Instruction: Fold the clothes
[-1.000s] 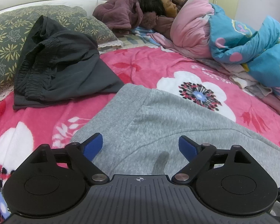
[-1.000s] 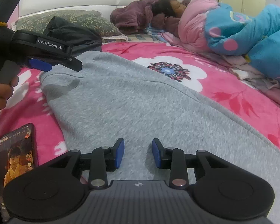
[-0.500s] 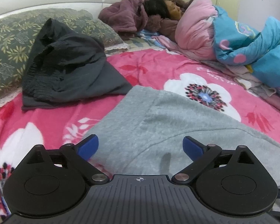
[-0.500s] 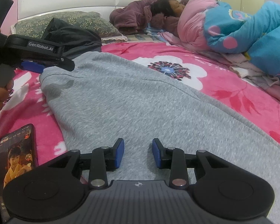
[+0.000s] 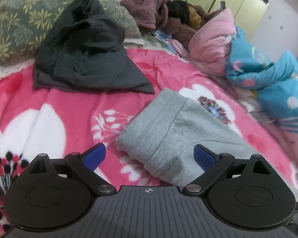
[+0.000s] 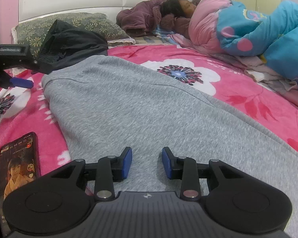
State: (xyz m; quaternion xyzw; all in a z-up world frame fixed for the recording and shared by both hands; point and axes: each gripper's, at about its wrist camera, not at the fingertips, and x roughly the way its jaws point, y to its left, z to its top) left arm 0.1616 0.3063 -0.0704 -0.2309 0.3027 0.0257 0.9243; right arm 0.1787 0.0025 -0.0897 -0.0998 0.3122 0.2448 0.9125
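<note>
My left claw (image 5: 149, 155) hangs spread wide over the near corner of the grey garment (image 6: 149, 107), nothing pinched; that garment lies flat on the pink flowered bed cover (image 6: 238, 91), running from 10 o'clock to 4 o'clock in the right wrist view. My right claw (image 6: 147, 162) sits partly spread above the grey cloth, pads seemingly clear of it. Dark folded clothing (image 5: 85, 55) at 11 o'clock against the pillow (image 5: 19, 19); phone (image 6: 17, 164) at 8 o'clock.

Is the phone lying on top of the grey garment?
No, the phone lies screen-up on the pink floral blanket, beside the grey garment's left edge, not on it.
</note>
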